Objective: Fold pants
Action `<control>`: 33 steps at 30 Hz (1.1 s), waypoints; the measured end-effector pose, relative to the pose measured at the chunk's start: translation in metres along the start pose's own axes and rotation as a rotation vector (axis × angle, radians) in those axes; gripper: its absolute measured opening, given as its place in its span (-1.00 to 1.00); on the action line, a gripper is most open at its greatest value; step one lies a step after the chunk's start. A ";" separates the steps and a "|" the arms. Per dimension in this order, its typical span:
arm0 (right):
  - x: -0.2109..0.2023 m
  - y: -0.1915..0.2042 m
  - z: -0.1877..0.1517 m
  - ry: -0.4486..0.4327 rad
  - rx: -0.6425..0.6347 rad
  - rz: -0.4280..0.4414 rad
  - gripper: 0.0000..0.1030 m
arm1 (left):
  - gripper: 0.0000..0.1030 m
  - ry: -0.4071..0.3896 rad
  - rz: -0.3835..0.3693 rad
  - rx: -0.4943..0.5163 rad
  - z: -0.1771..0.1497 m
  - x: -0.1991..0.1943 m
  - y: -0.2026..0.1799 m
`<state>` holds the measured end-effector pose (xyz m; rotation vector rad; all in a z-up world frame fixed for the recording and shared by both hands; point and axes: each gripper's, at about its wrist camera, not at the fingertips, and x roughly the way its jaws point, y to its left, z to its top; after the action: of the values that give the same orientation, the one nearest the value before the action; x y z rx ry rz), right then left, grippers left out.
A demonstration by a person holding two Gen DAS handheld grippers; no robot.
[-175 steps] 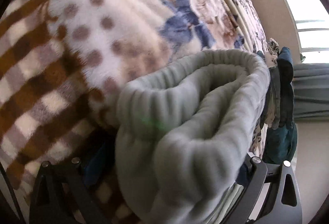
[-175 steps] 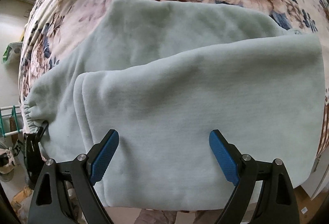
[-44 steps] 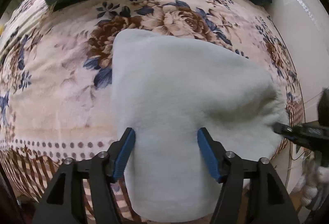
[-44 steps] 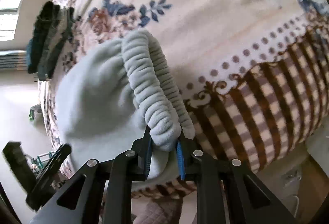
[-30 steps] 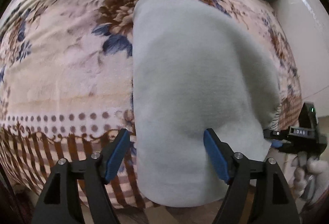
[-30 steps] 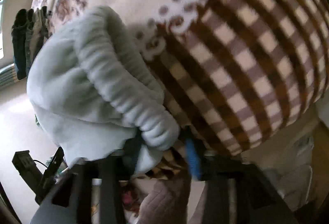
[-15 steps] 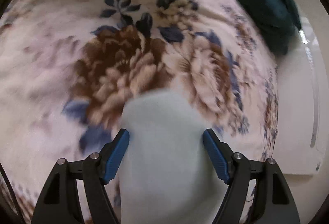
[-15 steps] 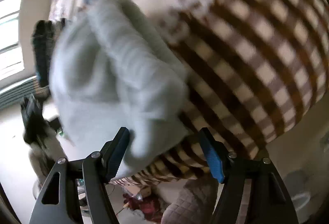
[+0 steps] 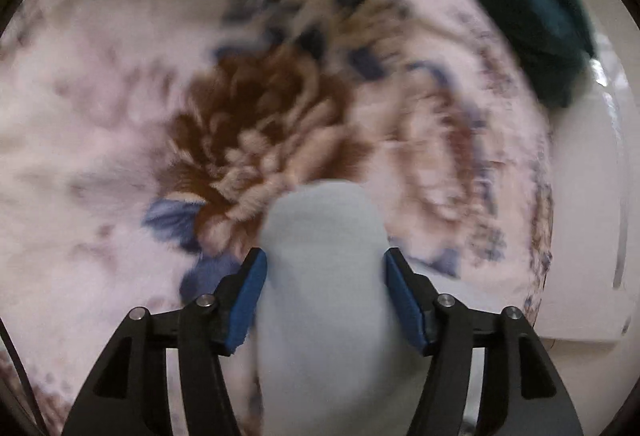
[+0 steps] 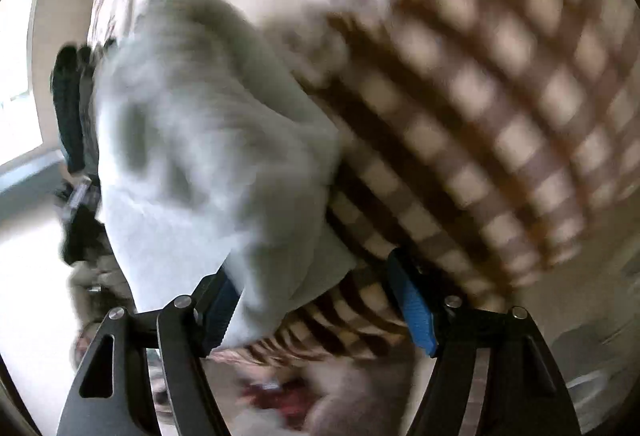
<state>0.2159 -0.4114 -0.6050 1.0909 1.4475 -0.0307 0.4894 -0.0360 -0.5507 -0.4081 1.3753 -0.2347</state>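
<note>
A thick fold of the soft pale pants (image 9: 324,276) is seen right between the two blue pads of the left gripper (image 9: 324,300). Its jaws are closing in on the cloth, and the pads (image 9: 249,300) look to be just touching its sides, though the picture is too blurred for a firm squeeze to be told. Ahead of this gripper, the flowered blanket (image 9: 256,132) is spread out with a big brown flower on it. Far ahead and to the right, a dark teal bundle (image 9: 528,16) is lying at the blanket's edge. In the right wrist view, the right gripper (image 10: 320,300) is held with its jaws wide apart. The bunched pale pants (image 10: 208,156) are seen ahead and to its left, with the low edge of the cloth lying in front of the left pad, but nothing is squeezed by this gripper. Ahead and to the right of it, the brown and white checked part of the blanket (image 10: 480,108) is seen hanging down. The other gripper can be made out as a dark shape past the left side of the pants.
</note>
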 end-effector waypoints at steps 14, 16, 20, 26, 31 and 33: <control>0.016 0.150 0.130 0.021 -0.536 -0.153 -0.53 | 0.31 0.031 0.148 0.209 -0.169 -0.024 -0.028; 0.031 0.152 0.135 0.037 -0.541 -0.168 -0.56 | 0.31 0.031 0.135 0.189 -0.171 -0.022 -0.019; 0.046 0.154 0.141 0.056 -0.532 -0.178 -0.56 | 0.33 0.036 0.113 0.162 -0.171 -0.024 -0.014; -0.017 0.145 0.117 -0.011 -0.465 -0.075 0.91 | 0.65 -0.032 0.025 0.064 -0.151 -0.067 -0.013; -0.039 0.069 0.071 -0.030 -0.285 -0.051 0.91 | 1.00 -0.040 0.020 -0.022 -0.119 -0.050 0.008; -0.015 0.031 0.059 0.035 -0.169 0.009 0.91 | 1.00 -0.008 -0.010 -0.060 -0.110 -0.030 0.019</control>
<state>0.2770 -0.4385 -0.5893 0.9643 1.4488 0.1158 0.3747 -0.0227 -0.5474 -0.4652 1.3754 -0.2003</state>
